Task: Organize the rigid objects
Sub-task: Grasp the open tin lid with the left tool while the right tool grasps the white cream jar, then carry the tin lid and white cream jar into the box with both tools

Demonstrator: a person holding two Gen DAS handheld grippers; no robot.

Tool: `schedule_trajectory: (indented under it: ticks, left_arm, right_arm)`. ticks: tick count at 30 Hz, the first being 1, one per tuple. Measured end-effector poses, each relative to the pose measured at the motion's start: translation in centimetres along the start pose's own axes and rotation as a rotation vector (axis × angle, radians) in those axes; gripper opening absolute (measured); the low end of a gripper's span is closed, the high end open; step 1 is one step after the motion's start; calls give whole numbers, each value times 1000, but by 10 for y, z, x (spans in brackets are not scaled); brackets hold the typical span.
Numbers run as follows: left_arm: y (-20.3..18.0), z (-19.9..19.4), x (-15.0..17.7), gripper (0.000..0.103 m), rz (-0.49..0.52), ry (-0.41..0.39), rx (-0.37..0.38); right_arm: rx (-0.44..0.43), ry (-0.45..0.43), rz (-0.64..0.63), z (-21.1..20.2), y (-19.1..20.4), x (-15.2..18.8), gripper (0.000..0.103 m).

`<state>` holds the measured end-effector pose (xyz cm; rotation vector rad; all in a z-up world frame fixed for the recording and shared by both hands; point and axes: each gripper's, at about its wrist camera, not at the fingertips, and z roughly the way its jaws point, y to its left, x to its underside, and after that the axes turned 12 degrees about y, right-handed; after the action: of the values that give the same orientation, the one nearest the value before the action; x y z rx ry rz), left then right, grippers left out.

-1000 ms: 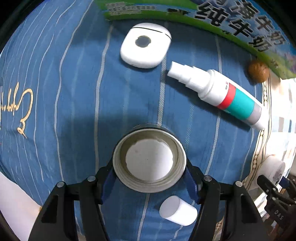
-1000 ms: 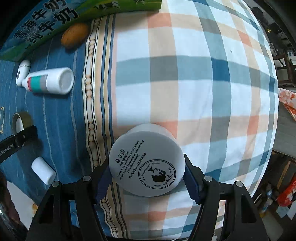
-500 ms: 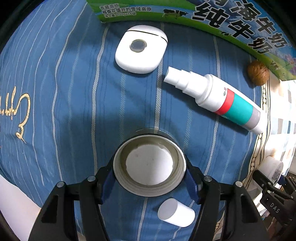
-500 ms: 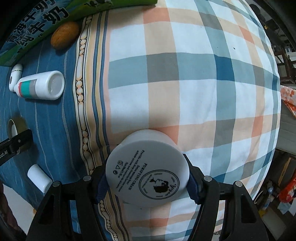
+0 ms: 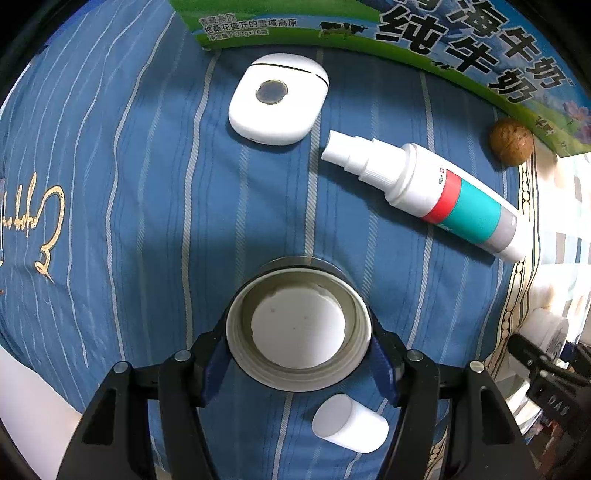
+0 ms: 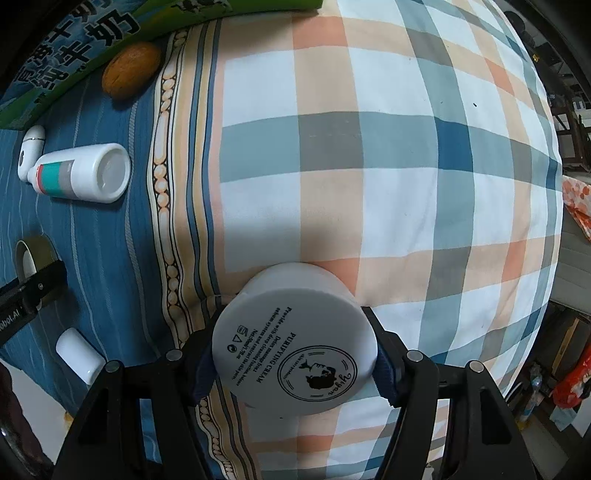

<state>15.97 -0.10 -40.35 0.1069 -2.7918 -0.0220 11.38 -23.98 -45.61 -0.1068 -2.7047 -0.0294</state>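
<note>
Blue cloth (image 5: 129,184): striped, with gold script at the 9 o'clock edge of the left view; most of the loose things lie on it.
Left gripper (image 5: 298,349): points down at the cloth, its blue pads pressed on both sides of a lid, jaws about half open.
Lid (image 5: 298,328): held with its hollow threaded side facing the camera, a white disc inside, just below the middle of the left view.
Case (image 5: 277,99): white, rounded, a dark round spot on top, at 12 o'clock from the lid, flat on the cloth.
Carton (image 5: 424,33): green and blue with large printed characters, along the top from 12 to 2 o'clock, behind the case.
Bottle (image 5: 424,184): white with red, teal and grey bands, on its side at 2 o'clock from the lid, nozzle toward the case, well apart from both.
Cap (image 5: 349,424): small white cylinder on its side at 5 o'clock, just beside the lid.
Walnut (image 5: 511,141): at 2 o'clock by the carton's edge.
Plaid cloth (image 6: 388,166): fills the right view from the middle to 3 o'clock, meeting the blue cloth along a beaded border.
Right gripper (image 6: 295,360): tilted steeply down, pads clamped on a jar, jaws about half open.
Jar (image 6: 293,350): white, printed base toward the camera reading PURIFYING CREAM, held over the border at 6 o'clock.
</note>
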Motion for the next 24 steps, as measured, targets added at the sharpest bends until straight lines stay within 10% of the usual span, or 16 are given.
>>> schedule_trajectory:
  ticks: [24]
  left_arm:
    - [-17,-43,36,62,50,-124,33]
  right_arm:
    - [-29,-86,-48,-40,22,27,70]
